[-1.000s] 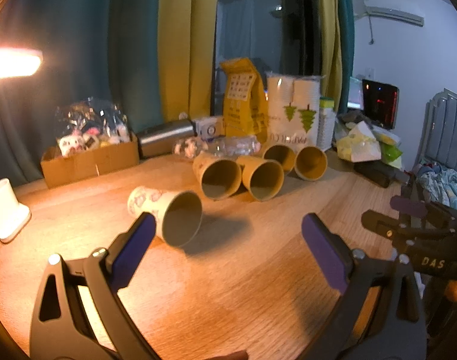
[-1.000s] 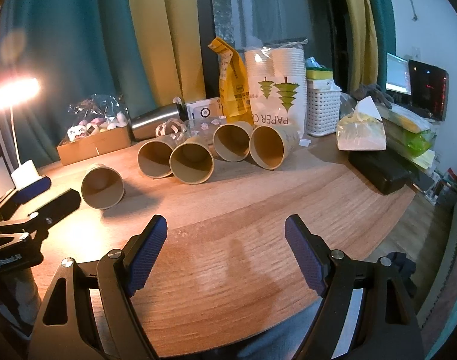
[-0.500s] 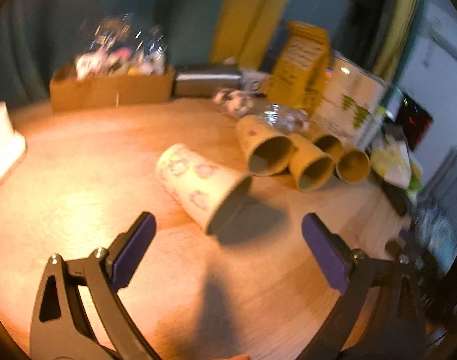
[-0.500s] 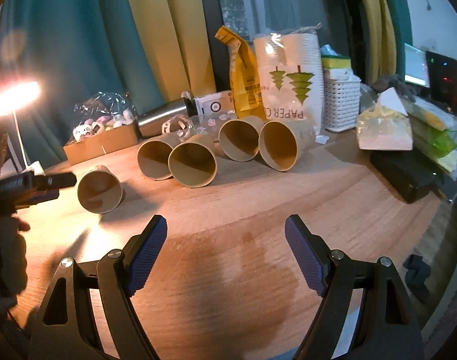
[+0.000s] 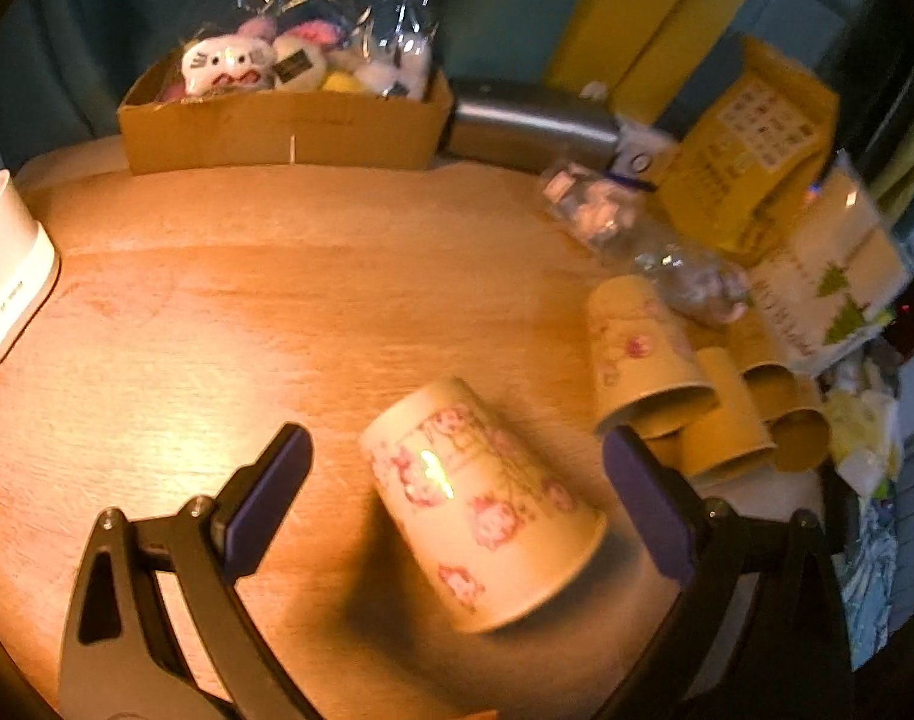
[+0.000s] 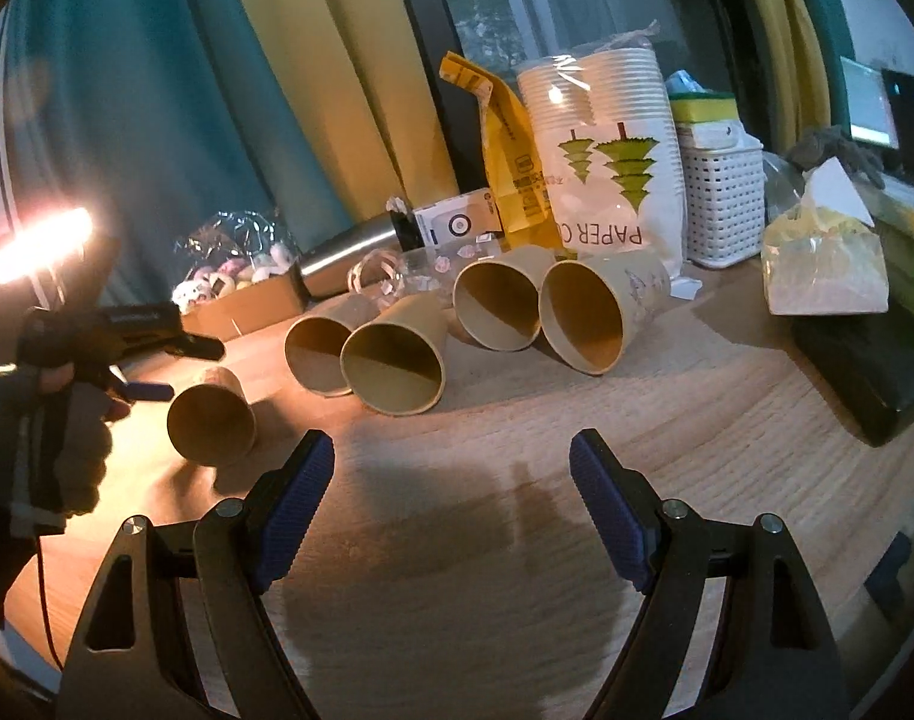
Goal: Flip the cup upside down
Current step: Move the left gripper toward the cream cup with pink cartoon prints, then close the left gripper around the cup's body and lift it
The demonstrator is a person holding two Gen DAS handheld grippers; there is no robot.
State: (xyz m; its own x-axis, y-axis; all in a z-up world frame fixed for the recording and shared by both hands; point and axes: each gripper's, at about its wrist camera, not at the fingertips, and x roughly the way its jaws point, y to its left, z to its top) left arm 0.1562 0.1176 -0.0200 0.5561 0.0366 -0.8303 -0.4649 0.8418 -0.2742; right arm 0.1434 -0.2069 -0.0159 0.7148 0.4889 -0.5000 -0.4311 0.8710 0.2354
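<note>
A paper cup with pink cartoon prints [image 5: 481, 504] lies on its side on the wooden table, mouth toward the lower right. My left gripper [image 5: 457, 486] is open and hangs over it, one jaw on each side, not touching. The same cup shows in the right wrist view [image 6: 212, 420] at the left, with the left gripper [image 6: 151, 354] above it. Several more cups [image 6: 391, 360] lie on their sides in a row behind. My right gripper [image 6: 451, 504] is open and empty above bare table.
A cardboard box of plush toys [image 5: 283, 120], a steel flask [image 5: 529, 120], a yellow bag [image 5: 751, 162] and a pack of paper cups [image 6: 607, 162] line the back. A white lamp base [image 5: 7, 276] stands at the left. A black box [image 6: 865, 372] lies at the right.
My left gripper has risen, tilted downward and moved forward over the printed cup, which now lies between its jaws. My right gripper has shifted slightly forward.
</note>
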